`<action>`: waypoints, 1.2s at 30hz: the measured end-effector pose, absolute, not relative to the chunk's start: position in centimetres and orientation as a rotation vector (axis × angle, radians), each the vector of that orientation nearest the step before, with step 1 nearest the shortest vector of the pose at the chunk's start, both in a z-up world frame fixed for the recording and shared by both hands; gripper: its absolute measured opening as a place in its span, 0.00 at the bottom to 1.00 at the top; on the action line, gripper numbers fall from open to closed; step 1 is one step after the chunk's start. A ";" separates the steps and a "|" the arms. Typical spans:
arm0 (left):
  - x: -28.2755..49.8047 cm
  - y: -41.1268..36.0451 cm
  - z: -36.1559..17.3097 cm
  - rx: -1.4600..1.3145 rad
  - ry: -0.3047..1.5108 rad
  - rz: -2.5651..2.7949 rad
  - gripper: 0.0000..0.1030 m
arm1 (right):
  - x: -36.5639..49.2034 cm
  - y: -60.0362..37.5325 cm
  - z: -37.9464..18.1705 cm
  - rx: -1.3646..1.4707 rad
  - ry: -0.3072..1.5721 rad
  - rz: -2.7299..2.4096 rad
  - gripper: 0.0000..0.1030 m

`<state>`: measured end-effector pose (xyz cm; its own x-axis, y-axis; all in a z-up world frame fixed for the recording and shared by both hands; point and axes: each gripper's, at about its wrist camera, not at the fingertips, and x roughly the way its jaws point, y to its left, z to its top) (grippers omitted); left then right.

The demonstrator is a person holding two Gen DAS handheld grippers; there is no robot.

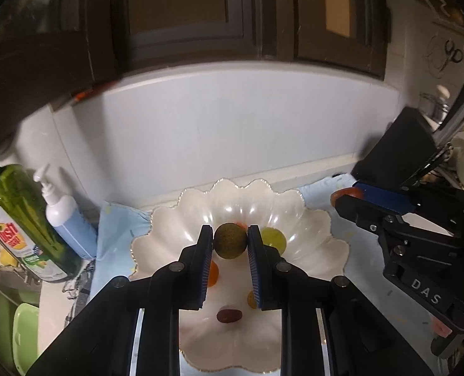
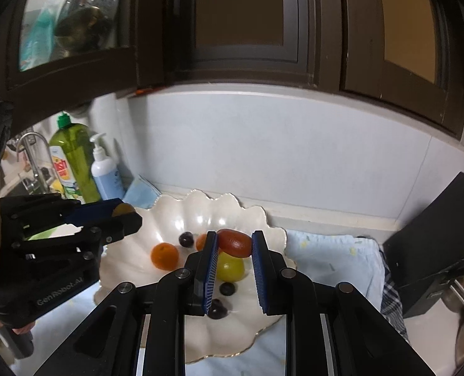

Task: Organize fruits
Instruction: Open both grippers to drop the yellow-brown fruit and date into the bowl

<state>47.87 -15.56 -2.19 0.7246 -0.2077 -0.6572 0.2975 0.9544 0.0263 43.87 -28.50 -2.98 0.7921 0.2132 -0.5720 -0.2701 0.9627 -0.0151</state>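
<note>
- Left gripper [image 1: 231, 241] clamped on a round olive-green fruit [image 1: 230, 240], held above the middle of the scalloped white bowl [image 1: 322, 235]. Pads touch only the fruit's sides; risk: a round skin could roll out and drop on what lies below.
- Right gripper [image 2: 234, 242] closed on an oblong red fruit [image 2: 235, 243] over the bowl's right half, pinched near its ends; it may pivot or slip.
- Already in the bowl: orange citrus [image 2: 164, 255], yellow-green fruit [image 2: 230, 267], dark grapes [image 2: 227, 289]. A dropped piece could knock these about.
- Both grippers crowd the same bowl; collision is possible.
- Bowl sits on a light blue cloth [image 2: 332, 257]. Dish-soap bottle [image 2: 75, 163] and pump dispenser [image 2: 105, 169] stand at the counter's back-left, a black box [image 2: 435, 250] to the right, near the cloth.
</note>
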 end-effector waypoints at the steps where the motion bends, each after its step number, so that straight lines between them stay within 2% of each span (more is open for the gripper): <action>1: 48.5 -15.6 -2.5 0.125 0.726 -0.286 0.22 | 44.3 -28.5 -3.2 -0.097 0.615 0.258 0.22; 19: 53.7 -18.0 -6.9 0.195 0.889 -0.274 0.23 | 49.1 -28.8 -7.7 -0.141 0.781 0.234 0.23; 21: 53.7 -18.0 -7.1 0.205 0.889 -0.267 0.29 | 49.3 -28.9 -8.1 -0.138 0.792 0.233 0.23; 23: 53.6 -18.0 -7.1 0.213 0.883 -0.258 0.39 | 49.5 -29.1 -8.3 -0.132 0.800 0.231 0.23; 25: 53.6 -18.0 -7.0 0.224 0.875 -0.241 0.42 | 49.6 -29.2 -8.6 -0.129 0.813 0.229 0.25; 27: 53.5 -17.7 -6.8 0.231 0.867 -0.228 0.47 | 49.7 -29.3 -8.7 -0.127 0.821 0.223 0.41; 31: 52.9 -17.2 -6.1 0.239 0.839 -0.176 0.57 | 49.3 -29.7 -8.5 -0.125 0.810 0.199 0.44; 33: 52.4 -16.8 -5.7 0.238 0.821 -0.155 0.61 | 48.9 -29.9 -8.2 -0.119 0.802 0.190 0.53; 36: 51.2 -16.2 -4.9 0.231 0.788 -0.125 0.69 | 48.0 -30.1 -7.5 -0.121 0.768 0.163 0.59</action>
<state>51.23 -16.18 -4.87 0.6993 -0.0249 -0.7144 0.1971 0.9674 0.1592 48.05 -30.08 -7.46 0.7074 0.1019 -0.6994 -0.1904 0.9804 -0.0497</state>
